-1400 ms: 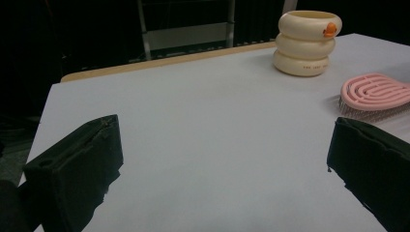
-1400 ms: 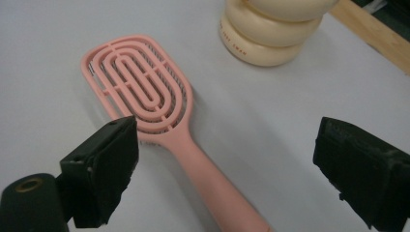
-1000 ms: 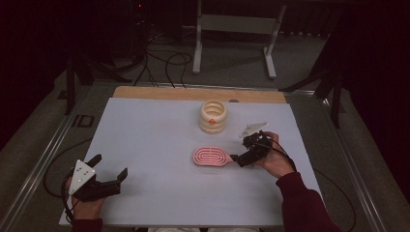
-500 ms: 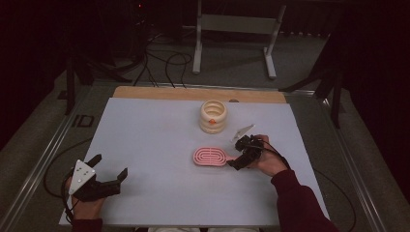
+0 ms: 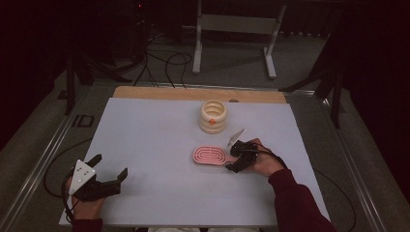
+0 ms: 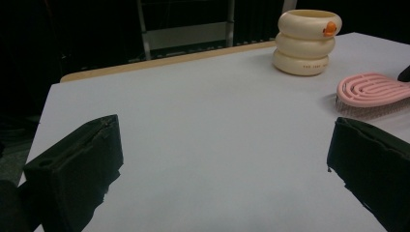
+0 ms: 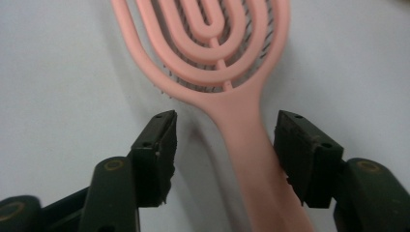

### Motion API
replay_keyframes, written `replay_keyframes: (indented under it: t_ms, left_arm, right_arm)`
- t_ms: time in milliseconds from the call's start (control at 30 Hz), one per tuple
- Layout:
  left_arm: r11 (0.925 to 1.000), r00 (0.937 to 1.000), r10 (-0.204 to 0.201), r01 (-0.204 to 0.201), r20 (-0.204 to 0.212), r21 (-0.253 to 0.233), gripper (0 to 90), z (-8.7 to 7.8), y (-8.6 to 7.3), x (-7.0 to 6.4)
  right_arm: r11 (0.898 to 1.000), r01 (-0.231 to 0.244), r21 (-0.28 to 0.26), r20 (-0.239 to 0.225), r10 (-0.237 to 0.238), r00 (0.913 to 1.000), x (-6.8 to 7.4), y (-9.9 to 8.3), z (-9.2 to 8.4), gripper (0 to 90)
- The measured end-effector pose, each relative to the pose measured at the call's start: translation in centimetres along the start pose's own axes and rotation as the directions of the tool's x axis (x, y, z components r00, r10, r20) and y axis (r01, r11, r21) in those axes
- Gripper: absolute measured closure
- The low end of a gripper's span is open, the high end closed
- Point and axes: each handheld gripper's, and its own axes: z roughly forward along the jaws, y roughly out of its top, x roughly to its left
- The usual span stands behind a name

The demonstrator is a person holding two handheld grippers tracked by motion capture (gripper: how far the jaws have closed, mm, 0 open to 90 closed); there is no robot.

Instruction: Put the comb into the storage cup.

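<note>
1. High view: a white table (image 5: pixel 159 145) carries a pink hairbrush (image 5: pixel 209 155) right of centre and a cream ringed container (image 5: pixel 213 116) farther back, apart from the brush.
2. The brush lies flat with its looped back up; its handle points toward the person's right hand.
3. The right gripper (image 5: pixel 237 158) sits at the handle end of the brush, held by the right hand (image 5: pixel 265 162) in a dark red sleeve (image 5: pixel 297 203). From above, the jaw gap is too small and dark to judge.
4. The right gripper view settles it: the right gripper (image 7: pixel 225 145) has its jaws spread, one on each side of the hairbrush (image 7: pixel 217 58) handle, with gaps visible on both sides. The handle is straddled, not pinched.
5. That same view shows dark bristles under the brush's open loops, which the high view does not resolve.
6. The left gripper (image 5: pixel 107 172) rests near the table's front left corner, well apart from the brush, jaws spread wide with nothing between them.
7. The left gripper view confirms bare table (image 6: pixel 203 135) between its jaws. It shows the hairbrush (image 6: pixel 372 94) in side profile with bristles down, and the container (image 6: pixel 305 41) as three stacked rings with a small orange piece (image 6: pixel 330 28) on the top rim.
</note>
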Motion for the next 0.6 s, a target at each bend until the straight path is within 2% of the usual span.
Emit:
replay_keyframes:
  t_ms: [100, 133, 200, 267, 333, 400, 600]
  left_arm:
    - [1.0000, 1.0000, 0.000, 0.000, -0.001, 0.002, 0.0, 0.00, 0.00, -0.01]
    - [1.0000, 1.0000, 0.001, -0.001, 0.000, 0.001, 0.0, 0.01, 0.00, 0.00]
    - [1.0000, 1.0000, 0.000, 0.000, 0.001, 0.000, 0.0, 0.00, -0.01, 0.00]
    - [1.0000, 1.0000, 0.000, 0.000, 0.001, 0.000, 0.0, 0.00, 0.00, 0.00]
    - [1.0000, 1.0000, 0.001, -0.001, 0.001, 0.001, 0.0, 0.00, 0.00, 0.00]
    - [1.0000, 1.0000, 0.001, -0.001, 0.001, 0.001, 0.0, 0.01, 0.01, -0.02]
    - [1.0000, 1.0000, 0.001, -0.001, 0.001, 0.001, 0.0, 0.02, -0.01, -0.03]
  right_arm:
    - [1.000, 0.002, 0.014, -0.020, -0.002, 0.9998, 0.30, 0.29, 0.23, 47.0]
    - [1.000, 0.024, 0.008, -0.020, -0.023, 0.9995, 0.26, 0.34, 0.39, 47.9]
    - [0.999, 0.029, 0.017, -0.023, -0.029, 0.9993, 0.39, 0.50, 0.50, 50.0]
    - [1.000, 0.020, 0.021, -0.024, -0.020, 0.9995, 0.58, 0.57, 0.56, 51.6]
    - [1.000, 0.021, 0.024, -0.049, -0.020, 0.9986, 0.58, 0.59, 0.75, 57.2]
    - [1.000, 0.005, 0.028, -0.055, -0.004, 0.9985, 0.69, 0.66, 0.74, 59.2]
    - [0.999, -0.013, 0.033, -0.045, 0.014, 0.9989, 0.60, 0.83, 0.83, 62.1]
